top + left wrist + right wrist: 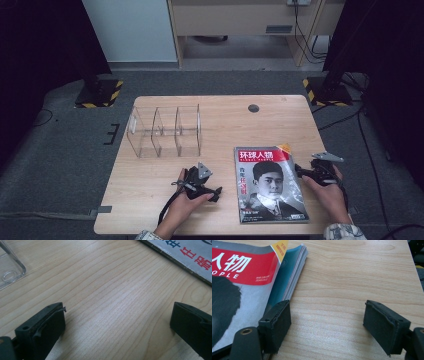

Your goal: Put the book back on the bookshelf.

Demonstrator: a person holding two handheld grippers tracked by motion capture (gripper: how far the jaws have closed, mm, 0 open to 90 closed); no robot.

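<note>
While the left hand-held gripper point(216, 192) is resting wide open and empty, the right hand-held gripper point(300, 171), gaping, is nearing the magazine point(268, 184) edge to grasp it.

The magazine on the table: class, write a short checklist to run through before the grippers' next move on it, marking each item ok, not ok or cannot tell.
1. Magazine lies flat on the table, cover up: ok.
2. Right gripper open, with one jaw at the magazine's page edge: ok.
3. Left gripper open, over bare wood beside the magazine: ok.
4. Either gripper already holding the magazine: not ok, nothing is between the pads.
5. Clear acrylic organizer upright, compartments free: ok.
6. Whether the right gripper's near jaw is under or against the pages: cannot tell.
</note>
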